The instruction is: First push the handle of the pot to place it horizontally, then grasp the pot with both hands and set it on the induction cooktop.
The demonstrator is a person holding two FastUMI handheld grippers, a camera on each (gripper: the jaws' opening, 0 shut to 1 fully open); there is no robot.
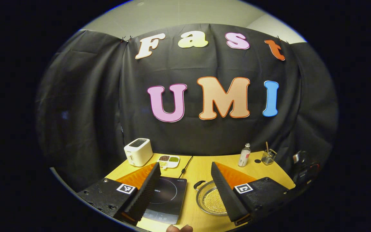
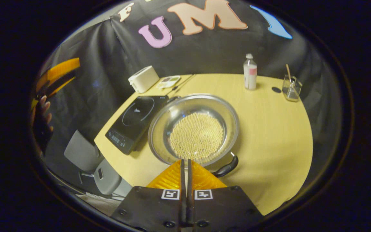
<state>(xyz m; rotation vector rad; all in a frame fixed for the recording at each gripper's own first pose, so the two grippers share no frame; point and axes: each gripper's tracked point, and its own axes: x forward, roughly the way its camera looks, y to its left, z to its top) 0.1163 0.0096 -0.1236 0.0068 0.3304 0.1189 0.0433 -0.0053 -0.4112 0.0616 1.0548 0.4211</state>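
A steel pot (image 2: pixel 193 129) holding small yellow beads stands on the yellow table (image 2: pixel 269 129), just right of the black induction cooktop (image 2: pixel 134 120). One black pot handle (image 2: pixel 226 167) points toward me on the near right; the other (image 2: pixel 172 98) is at the far rim. My right gripper (image 2: pixel 185 161) is shut, empty, with its tips at the pot's near rim beside the near handle. My left gripper (image 1: pixel 185 164) is open and raised over the table's near edge, with the cooktop (image 1: pixel 166 196) and the pot (image 1: pixel 209 201) below it. It also appears with its hand at far left (image 2: pixel 53 77).
A white toaster (image 1: pixel 138 151) and a divided dish of beans (image 1: pixel 168 160) stand at the back left, with a cable (image 1: pixel 185 166) running to the cooktop. A bottle (image 2: pixel 250 72) and a glass with a stick (image 2: pixel 291 87) stand at the back right. A grey chair (image 2: pixel 92 161) sits below the table's left edge.
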